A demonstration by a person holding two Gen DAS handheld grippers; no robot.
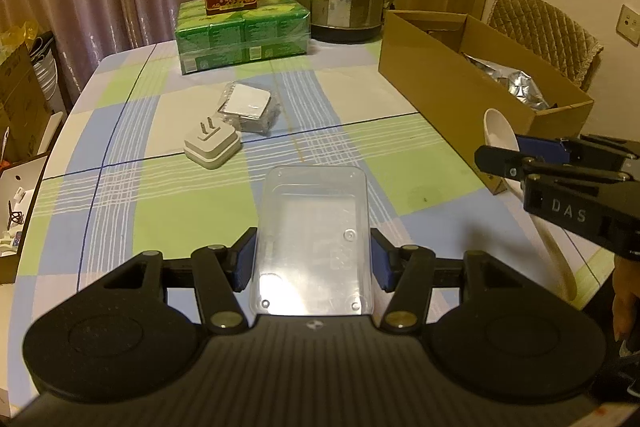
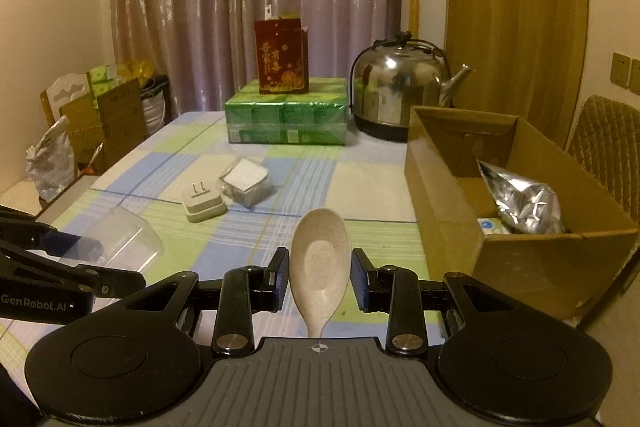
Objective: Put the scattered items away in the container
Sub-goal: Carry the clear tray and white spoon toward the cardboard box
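Here my left tool [image 1: 312,259] grips a clear tray [image 1: 312,223], my right tool [image 2: 319,279] a spoon [image 2: 319,259], above the checked bench [image 1: 168,203]; curtains [image 2: 248,7] behind.

Checked tablecloth [image 2: 248,227] bears plug adapter [image 2: 201,203]; packet [image 2: 245,181]; green packs [image 2: 285,117]; kettle [image 2: 400,91]; cardboard box [image 2: 448,223].

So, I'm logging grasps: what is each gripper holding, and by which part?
Left gripper: clear plastic rectangular tray, clamped across its long sides. Right gripper: speckled beige spoon, gripped at the neck below its bowl.
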